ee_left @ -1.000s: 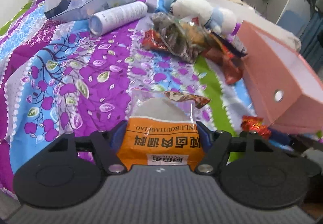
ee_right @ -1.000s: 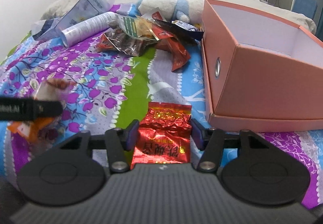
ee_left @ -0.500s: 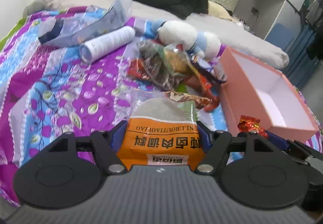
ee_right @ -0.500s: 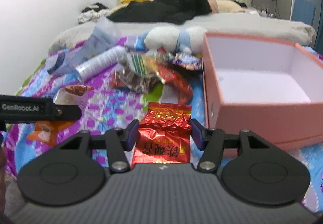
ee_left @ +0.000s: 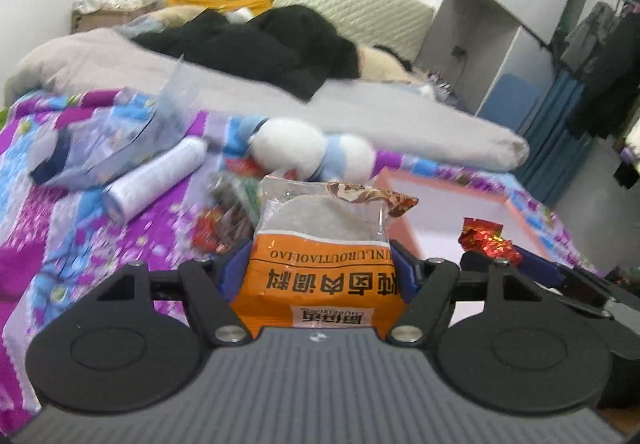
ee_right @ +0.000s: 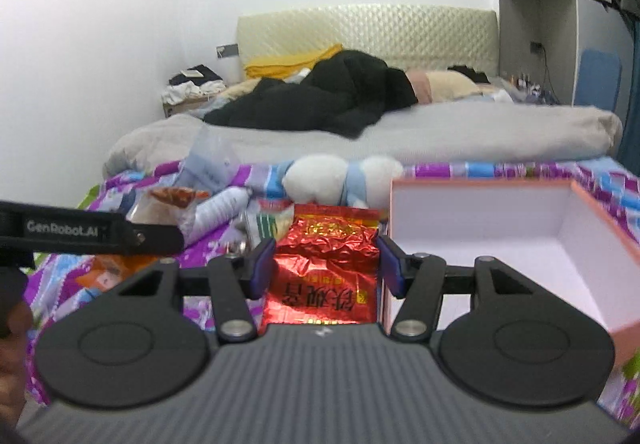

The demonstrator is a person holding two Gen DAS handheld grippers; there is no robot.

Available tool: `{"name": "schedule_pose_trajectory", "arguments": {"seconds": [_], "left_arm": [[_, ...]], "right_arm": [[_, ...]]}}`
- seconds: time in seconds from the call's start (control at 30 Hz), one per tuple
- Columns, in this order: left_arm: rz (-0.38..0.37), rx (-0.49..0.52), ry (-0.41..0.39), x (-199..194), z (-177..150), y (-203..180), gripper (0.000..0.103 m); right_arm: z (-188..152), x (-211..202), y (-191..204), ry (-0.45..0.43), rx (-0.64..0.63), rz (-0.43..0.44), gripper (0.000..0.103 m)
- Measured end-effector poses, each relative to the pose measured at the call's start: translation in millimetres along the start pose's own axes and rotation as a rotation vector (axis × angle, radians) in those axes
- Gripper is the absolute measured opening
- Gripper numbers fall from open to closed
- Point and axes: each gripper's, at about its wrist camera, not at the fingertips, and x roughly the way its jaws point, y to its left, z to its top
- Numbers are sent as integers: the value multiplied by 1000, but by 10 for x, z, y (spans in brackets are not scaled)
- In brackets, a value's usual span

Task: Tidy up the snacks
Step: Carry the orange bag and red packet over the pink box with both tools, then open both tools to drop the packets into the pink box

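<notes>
Two packs held | left gripper (ee_left: pixel 320 268) jaws pinch orange snack pack (ee_left: pixel 320 276) | right gripper (ee_right: pixel 326 264) jaws pinch red foil pack (ee_right: pixel 324 272) | step: carry | next: over pink box (ee_right: pixel 480 228), right of jaws, let go

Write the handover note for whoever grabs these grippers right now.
Left gripper: shut on the orange packet, held above the bed.
Right gripper: shut on the red foil packet, also lifted, near the pink box.
Box: open on the quilt; no snacks in the part of the inside that shows.
Snack pile: lies on the quilt in front of the plush toy.
Done: two packets picked up.
Left: drop both into the box, then fetch the pile. The white tube and plush look like non-snacks.
</notes>
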Motion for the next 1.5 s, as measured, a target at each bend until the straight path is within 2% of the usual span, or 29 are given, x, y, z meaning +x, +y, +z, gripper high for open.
{"name": "schedule_pose_trajectory", "arguments": {"seconds": [0.3, 0.43, 0.53, 0.8, 1.07, 1.27, 1.5], "left_arm": [[-104, 36, -51, 10, 496, -505, 75], [-140, 60, -61, 43, 620, -776, 75], [-157, 85, -41, 128, 644, -982, 75], [-204, 141, 69, 645, 522, -1402, 75], [-177, 228, 193, 1230, 249, -1662, 75], [-148, 214, 306, 1675, 25, -1554, 75], [-137, 157, 370, 1905, -62, -1402, 75]], "right_arm": [[451, -160, -304, -87, 5, -50, 57], [621, -220, -474, -111, 11, -75, 58], [693, -250, -623, -109, 14, -103, 58], [515, -145, -1071, -7, 69, -170, 58], [237, 107, -1476, 92, 156, -187, 58], [17, 354, -1663, 185, 134, -171, 58], [-179, 587, -1696, 270, 125, -171, 58]]}}
